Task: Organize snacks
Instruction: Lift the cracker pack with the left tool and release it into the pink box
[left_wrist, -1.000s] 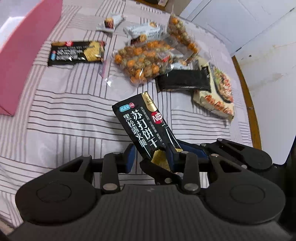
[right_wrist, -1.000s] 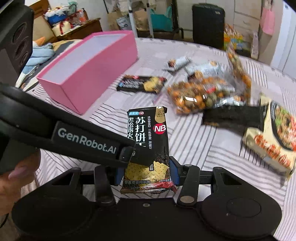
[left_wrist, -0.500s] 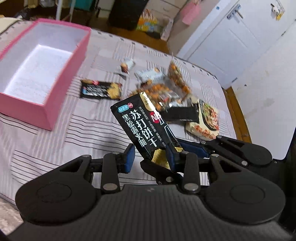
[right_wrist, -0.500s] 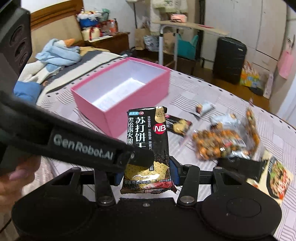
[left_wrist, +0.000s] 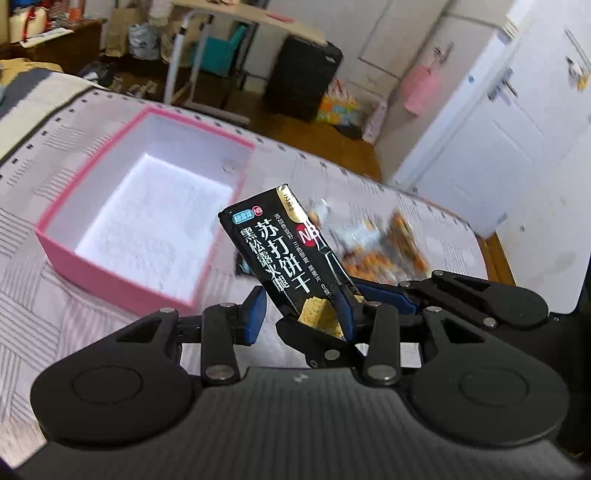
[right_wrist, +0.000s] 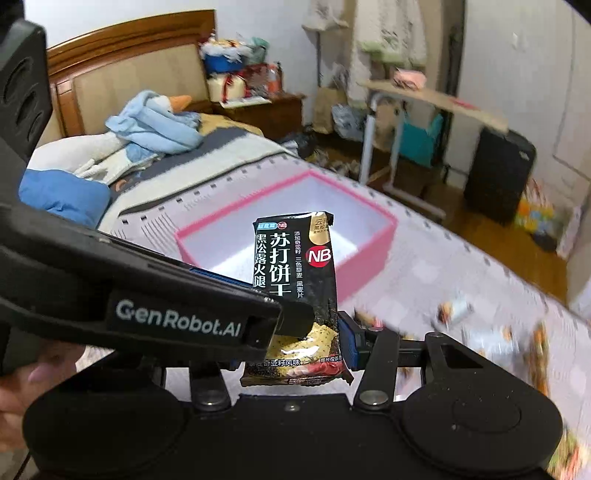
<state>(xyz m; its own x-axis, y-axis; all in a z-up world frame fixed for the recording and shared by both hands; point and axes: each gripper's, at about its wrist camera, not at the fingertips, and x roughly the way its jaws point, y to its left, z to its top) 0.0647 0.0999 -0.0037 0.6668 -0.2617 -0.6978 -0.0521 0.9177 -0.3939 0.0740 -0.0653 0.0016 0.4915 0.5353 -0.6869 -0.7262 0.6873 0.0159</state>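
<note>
Black cracker packet (right_wrist: 295, 280) upright, raised in front of open pink box (right_wrist: 364, 258); loose snack packs (left_wrist: 380, 243) right of box.

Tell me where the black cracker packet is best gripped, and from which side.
Grip the cracker packet low down, across its narrow width, coming from its bottom end, as the right tool does. The packet is flat, long and upright, so pads on its two side edges near the bottom hold it steady. That also leaves the top end free to go into the open pink box first.
</note>
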